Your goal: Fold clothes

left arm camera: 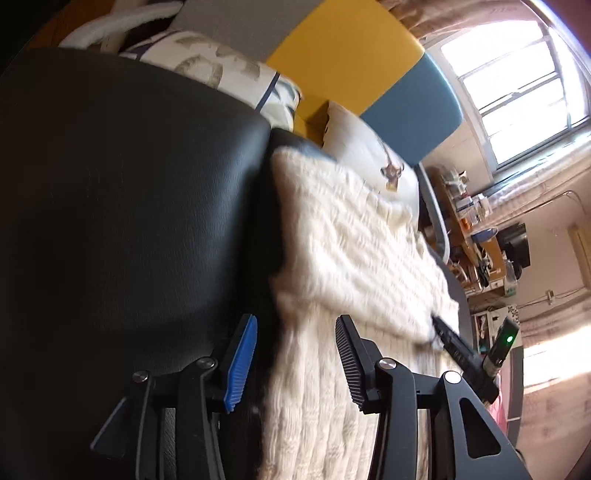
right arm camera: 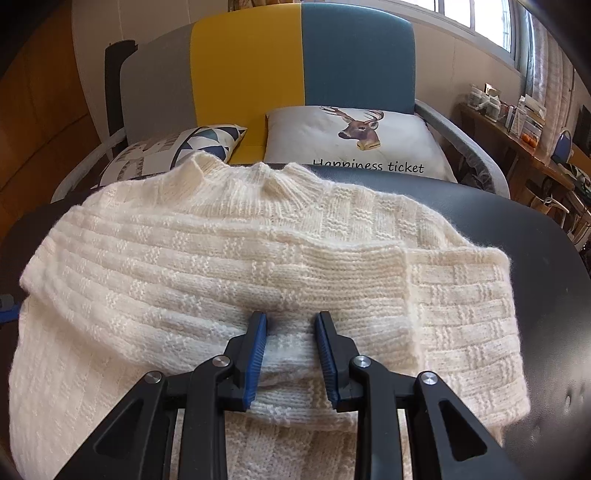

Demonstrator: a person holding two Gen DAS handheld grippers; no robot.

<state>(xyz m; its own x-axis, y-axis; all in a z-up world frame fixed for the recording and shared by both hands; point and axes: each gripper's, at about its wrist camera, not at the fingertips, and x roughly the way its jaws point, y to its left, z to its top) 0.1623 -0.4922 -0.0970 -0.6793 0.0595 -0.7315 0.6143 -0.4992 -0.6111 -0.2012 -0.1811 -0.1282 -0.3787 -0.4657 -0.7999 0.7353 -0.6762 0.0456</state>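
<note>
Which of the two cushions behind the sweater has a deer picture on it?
The right cushion, in front of the blue panel: it shows a deer head above the words "Happiness ticket". The left cushion has only blue and grey triangles.

A sofa back (right arm camera: 303, 59) in grey, yellow and teal panels is standing at the far side, with a deer-print cushion (right arm camera: 354, 140) and a triangle-patterned cushion (right arm camera: 173, 151) leaning against it. A dark padded surface (right arm camera: 535, 266) is filling the near ground. Daylight is pouring through a window (right arm camera: 476, 14) at the far right, above a cluttered wooden shelf (right arm camera: 517, 129). A wood-panelled wall (right arm camera: 40, 122) is running along the left.
</note>
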